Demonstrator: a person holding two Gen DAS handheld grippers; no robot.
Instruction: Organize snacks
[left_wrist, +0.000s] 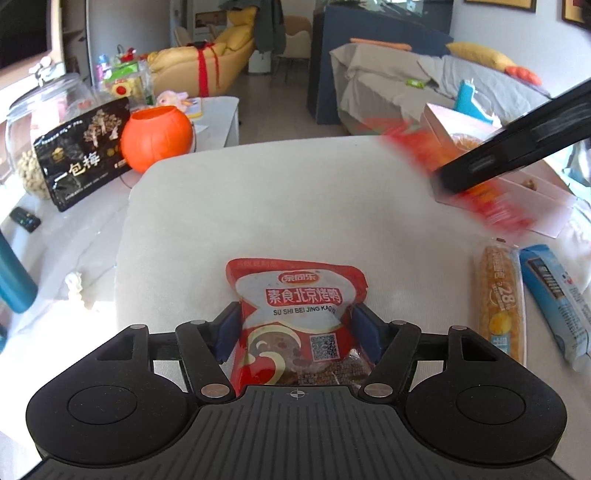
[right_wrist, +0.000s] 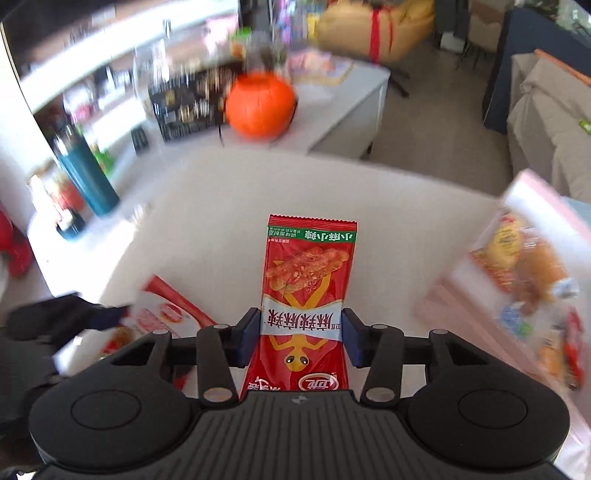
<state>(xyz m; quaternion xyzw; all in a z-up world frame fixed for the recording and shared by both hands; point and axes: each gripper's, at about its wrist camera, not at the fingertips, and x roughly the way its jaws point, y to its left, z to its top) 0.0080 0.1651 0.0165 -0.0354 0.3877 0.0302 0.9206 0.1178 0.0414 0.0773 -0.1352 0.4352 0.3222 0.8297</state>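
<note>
the left tongs (left_wrist: 297, 328) are closed most of the way onto a glossy red and silver snack pouch (left_wrist: 295, 314), their blue pads pressing its two crinkled sides; the pouch juts forward over the near middle of the bench (left_wrist: 258, 206), a pale, matte, rounded-cornered top. near the right edge of the bench lie a long orange-yellow corn stick packet (left_wrist: 500, 299) and, just beside it, a slim blue wrapped bar (left_wrist: 557, 299), both flat and parallel. toward the far right corner sits a shallow pink box (left_wrist: 517, 170) holding assorted snacks.

the right tongs (right_wrist: 301, 334) grip a tall, narrow, shiny red spicy strip packet (right_wrist: 308, 291) with a green band at its serrated far end; the pads sit against the packet's white label band, and it stands out straight ahead. in the left wrist view this packet is only a red blur under the black arm of the right tool.

off the far left corner, on a lower white table (left_wrist: 218, 110), stand a round orange plastic pumpkin bucket (left_wrist: 157, 138), a black foil bag (left_wrist: 83, 155) and a big clear glass jar (left_wrist: 40, 110) of pale nuts. a teal cylindrical bottle (right_wrist: 86, 177) stands to the left.
</note>
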